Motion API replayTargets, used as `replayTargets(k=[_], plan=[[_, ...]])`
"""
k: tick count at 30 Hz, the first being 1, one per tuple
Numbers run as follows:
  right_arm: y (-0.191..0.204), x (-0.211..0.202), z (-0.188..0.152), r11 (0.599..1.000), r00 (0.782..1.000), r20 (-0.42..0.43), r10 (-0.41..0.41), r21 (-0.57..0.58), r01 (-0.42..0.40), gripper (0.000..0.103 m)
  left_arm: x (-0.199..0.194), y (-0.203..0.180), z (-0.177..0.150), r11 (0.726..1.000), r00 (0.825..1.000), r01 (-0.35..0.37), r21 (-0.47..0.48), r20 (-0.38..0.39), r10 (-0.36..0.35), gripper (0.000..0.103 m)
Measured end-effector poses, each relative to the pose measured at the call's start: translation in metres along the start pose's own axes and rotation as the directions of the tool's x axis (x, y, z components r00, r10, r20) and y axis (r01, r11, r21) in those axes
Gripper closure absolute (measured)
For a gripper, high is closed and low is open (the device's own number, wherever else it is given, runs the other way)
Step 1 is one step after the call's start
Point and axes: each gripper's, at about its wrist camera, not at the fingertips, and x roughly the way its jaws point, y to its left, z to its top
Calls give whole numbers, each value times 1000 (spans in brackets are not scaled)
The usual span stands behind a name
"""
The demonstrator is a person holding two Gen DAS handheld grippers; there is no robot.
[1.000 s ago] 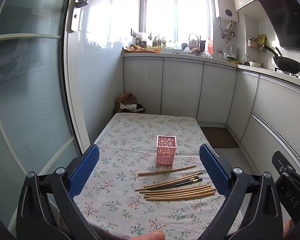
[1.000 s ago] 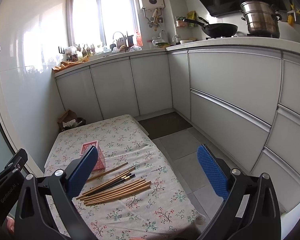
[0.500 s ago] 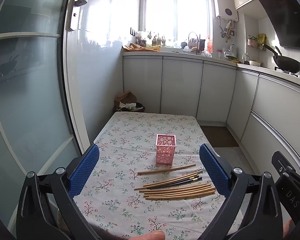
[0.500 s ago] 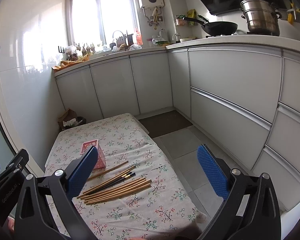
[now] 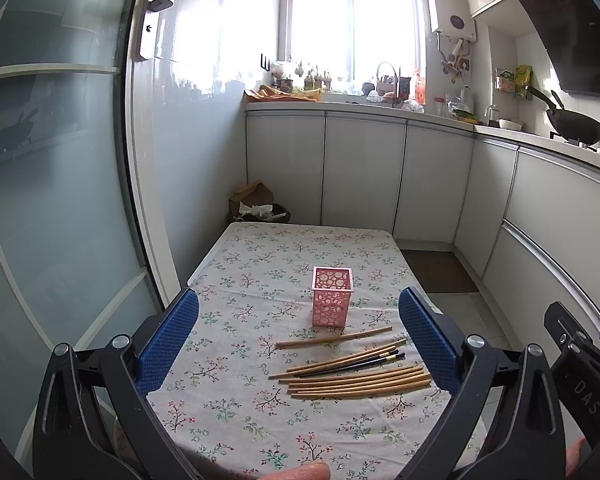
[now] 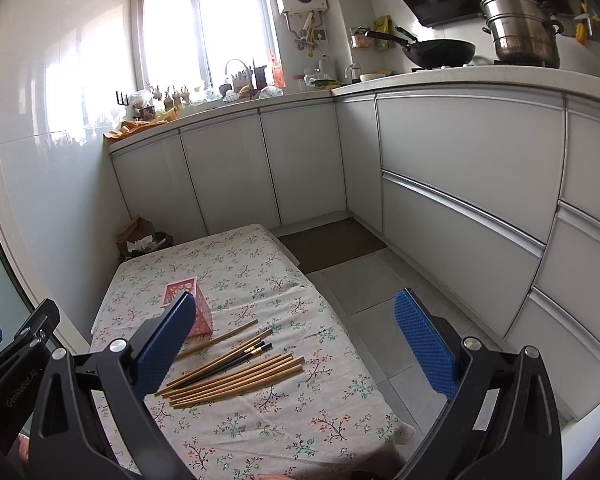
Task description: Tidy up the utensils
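A pink perforated holder stands upright mid-table; the right wrist view shows the same holder partly behind a finger. In front of it lie several wooden chopsticks, with a dark pair among them and one stick apart, closest to the holder. The right wrist view shows the chopsticks too. My left gripper hovers open above the table's near end, nothing between its blue pads. My right gripper is open too, held over the table's right edge.
The table wears a floral cloth. A glass sliding door runs along the left. White cabinets wrap the back and right, with a wok and a steel pot on the counter. A bin with bags sits behind the table.
Both views have shifted only slightly. The chopsticks and holder lie where they were, and both grippers stay open.
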Motion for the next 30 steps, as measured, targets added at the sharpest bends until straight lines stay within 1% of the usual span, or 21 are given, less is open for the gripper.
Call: replayTargets(k=[16,18,20,21,23,24,25,27,28,29,30], plan=[[-3,5,1,1000,1000,-16,-1,8,1,6,6,-4,-2,1000,1000,3,16,-22,-3,7],[-7,8,1,1000,1000,-25,6,23,-5,6,11,-5,0,1000,999,15,26,-34,-14,7],[-15,16,1,998,998,-47,30,62,-27,6,21,-7,4,998,998,48,37,-52,-46,7],[-21,22,0,995,997,-59,46,90,-41,6,28,-9,8,995,994,86,44,-70,-83,7],[-36,37,-2,985,993,-84,87,154,-73,6,43,-13,16,978,976,199,60,-103,-192,7],[-43,44,-5,979,989,-99,110,185,-91,6,53,-18,21,962,960,261,78,-124,-251,7],[-56,59,-9,965,980,-131,147,239,-112,6,62,-24,24,948,947,300,101,-151,-284,7],[-75,83,-17,942,966,-183,184,314,-120,6,95,-47,27,901,901,392,185,-273,-336,7],[-87,101,-24,923,950,-224,217,365,-124,6,118,-61,26,870,866,442,218,-358,-351,7],[-96,116,-30,907,933,-258,249,401,-130,6,132,-70,25,853,843,468,230,-405,-354,7],[-105,135,-39,887,911,-299,285,443,-133,6,150,-82,22,829,812,503,246,-464,-355,7]])
